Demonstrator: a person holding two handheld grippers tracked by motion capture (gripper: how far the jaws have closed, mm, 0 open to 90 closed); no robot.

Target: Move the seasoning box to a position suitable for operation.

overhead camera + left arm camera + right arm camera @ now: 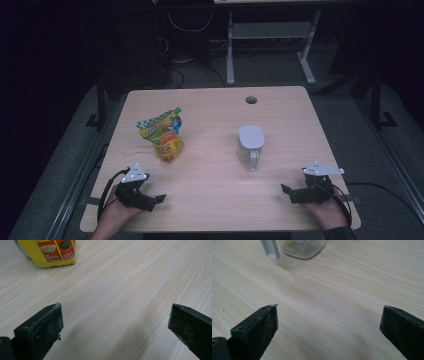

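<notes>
Counting one pouch, one jug (apart)

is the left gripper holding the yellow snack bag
No, the left gripper has its jaws wide apart over bare table, and the yellow snack bag stands well beyond them, untouched.

Small print on the yellow pouch, too blurred to read

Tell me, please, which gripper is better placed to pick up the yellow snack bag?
Probably the left gripper. It rests open near the table's left front edge, with the yellow snack bag just ahead of it. The right gripper, also open, lies nearer the clear jar.
</notes>
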